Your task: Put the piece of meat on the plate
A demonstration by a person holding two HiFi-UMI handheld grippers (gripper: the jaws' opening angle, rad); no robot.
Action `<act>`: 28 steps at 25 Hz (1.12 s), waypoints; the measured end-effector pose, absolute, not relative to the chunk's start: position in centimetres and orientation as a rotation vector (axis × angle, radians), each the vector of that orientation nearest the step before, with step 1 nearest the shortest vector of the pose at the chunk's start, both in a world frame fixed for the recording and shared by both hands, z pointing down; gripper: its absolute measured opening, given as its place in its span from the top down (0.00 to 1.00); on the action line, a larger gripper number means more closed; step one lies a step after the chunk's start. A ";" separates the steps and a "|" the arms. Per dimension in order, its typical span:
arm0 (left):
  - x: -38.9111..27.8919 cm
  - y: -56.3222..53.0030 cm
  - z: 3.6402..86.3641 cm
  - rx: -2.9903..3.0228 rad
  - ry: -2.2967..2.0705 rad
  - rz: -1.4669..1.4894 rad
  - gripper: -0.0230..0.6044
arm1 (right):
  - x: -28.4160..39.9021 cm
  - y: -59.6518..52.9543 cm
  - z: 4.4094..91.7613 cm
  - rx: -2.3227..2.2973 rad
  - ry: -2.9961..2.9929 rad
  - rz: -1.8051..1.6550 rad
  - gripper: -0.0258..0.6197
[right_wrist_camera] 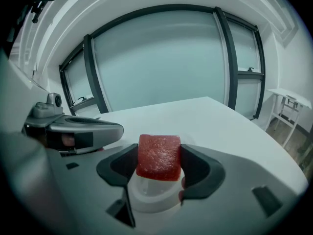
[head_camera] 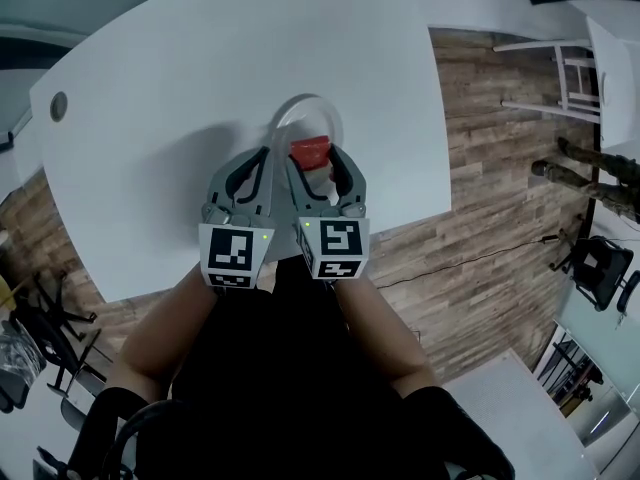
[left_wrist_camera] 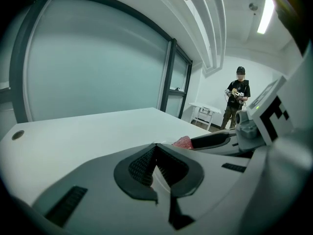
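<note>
A red cube of meat [right_wrist_camera: 158, 156] sits between the jaws of my right gripper [right_wrist_camera: 159, 160], which is shut on it. In the head view the meat [head_camera: 310, 151] hangs over the near part of a pale round plate [head_camera: 300, 113] on the white table [head_camera: 180, 88]. My left gripper [head_camera: 267, 156] is close beside the right gripper [head_camera: 316, 158], at the plate's near left rim. Its jaws [left_wrist_camera: 155, 151] are shut, pads touching with nothing between them. From the left gripper view the meat [left_wrist_camera: 183, 142] shows just past the right gripper's finger [left_wrist_camera: 215, 140].
The table's near edge [head_camera: 400, 230] runs just behind the grippers, with wooden floor [head_camera: 490, 198] to the right. A small round hole [head_camera: 58, 106] lies at the table's far left. A person [left_wrist_camera: 238, 98] and a white side table [left_wrist_camera: 206, 110] stand far off.
</note>
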State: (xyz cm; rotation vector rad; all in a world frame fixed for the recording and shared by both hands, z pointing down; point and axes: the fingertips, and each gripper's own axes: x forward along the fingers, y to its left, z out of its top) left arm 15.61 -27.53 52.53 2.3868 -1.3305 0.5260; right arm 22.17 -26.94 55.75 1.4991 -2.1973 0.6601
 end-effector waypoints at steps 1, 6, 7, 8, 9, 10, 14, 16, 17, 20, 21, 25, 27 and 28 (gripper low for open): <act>15.5 -27.6 52.7 2.384 -1.329 0.527 0.96 | 22.1 -27.0 56.0 1.495 -2.189 0.665 0.53; 15.6 -28.0 53.4 2.371 -1.321 0.532 0.96 | 22.1 -27.2 56.9 1.476 -2.153 0.677 0.53; 15.6 -28.0 53.5 2.369 -1.318 0.534 0.96 | 22.2 -27.2 57.1 1.472 -2.148 0.677 0.53; 15.7 -28.0 53.6 2.368 -1.315 0.536 0.97 | 22.2 -27.2 57.2 1.468 -2.142 0.677 0.53; 15.7 -28.0 53.7 2.366 -1.311 0.537 0.97 | 22.1 -27.2 57.3 1.463 -2.136 0.678 0.53; 15.7 -28.0 53.8 2.365 -1.309 0.537 0.96 | 22.1 -27.2 57.3 1.458 -2.130 0.682 0.53; 15.6 -28.0 54.0 2.356 -1.309 0.536 0.96 | 21.9 -27.2 57.7 1.440 -2.104 0.696 0.53; 15.7 -28.1 54.1 2.354 -1.308 0.535 0.96 | 21.8 -27.3 57.8 1.425 -2.090 0.696 0.53; 15.7 -28.1 54.1 2.353 -1.307 0.534 0.96 | 21.8 -27.4 57.8 1.418 -2.081 0.697 0.53; 15.6 -28.1 54.1 2.348 -1.307 0.531 0.96 | 21.7 -27.3 58.1 1.402 -2.049 0.708 0.53; 15.5 -28.1 54.1 2.346 -1.307 0.531 0.96 | 21.6 -27.3 58.2 1.398 -2.037 0.713 0.53; 15.2 -28.2 54.3 2.344 -1.302 0.533 0.96 | 21.4 -27.4 58.6 1.382 -2.005 0.733 0.53; 15.1 -28.3 54.4 2.343 -1.301 0.534 0.96 | 21.3 -27.5 58.8 1.376 -1.990 0.734 0.53; 15.0 -28.4 54.4 2.342 -1.301 0.534 0.96 | 21.2 -27.6 58.8 1.374 -1.983 0.736 0.53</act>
